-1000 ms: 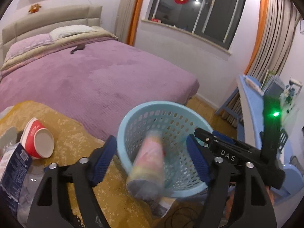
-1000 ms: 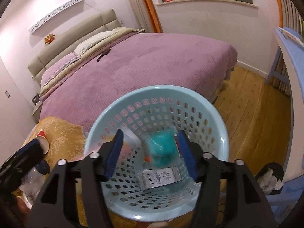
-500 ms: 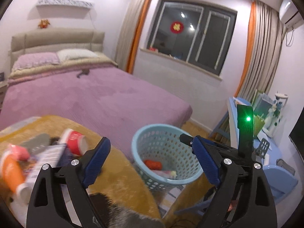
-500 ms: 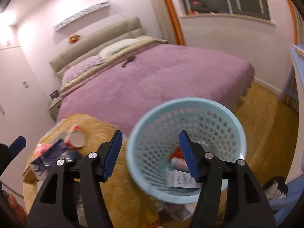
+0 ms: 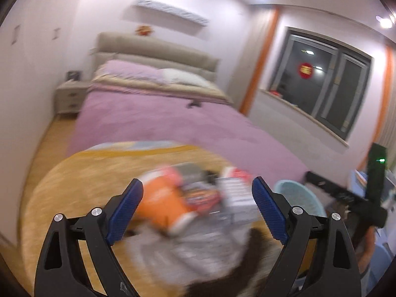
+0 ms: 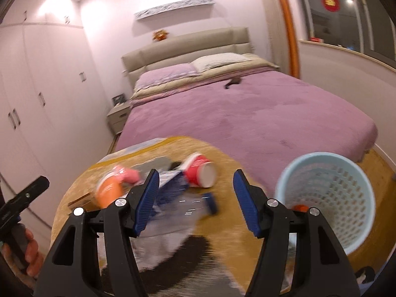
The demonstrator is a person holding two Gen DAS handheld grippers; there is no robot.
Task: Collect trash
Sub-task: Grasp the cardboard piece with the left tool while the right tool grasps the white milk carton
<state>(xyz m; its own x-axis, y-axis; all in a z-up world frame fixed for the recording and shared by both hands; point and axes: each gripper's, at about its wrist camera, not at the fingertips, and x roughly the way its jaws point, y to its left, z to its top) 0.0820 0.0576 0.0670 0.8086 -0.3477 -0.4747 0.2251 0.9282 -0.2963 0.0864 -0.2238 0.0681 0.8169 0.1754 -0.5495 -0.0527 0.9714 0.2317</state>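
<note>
Both the left gripper (image 5: 197, 208) and right gripper (image 6: 194, 201) hover spread and empty over the blurred litter on the yellow table (image 6: 230, 163), where the red paper cup (image 6: 201, 170), probably light and crushable, wants a gentle mid-body pinch before the blue basket (image 6: 326, 198) beside it.

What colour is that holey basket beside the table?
Light blue basket, clearest in the right wrist view.
</note>
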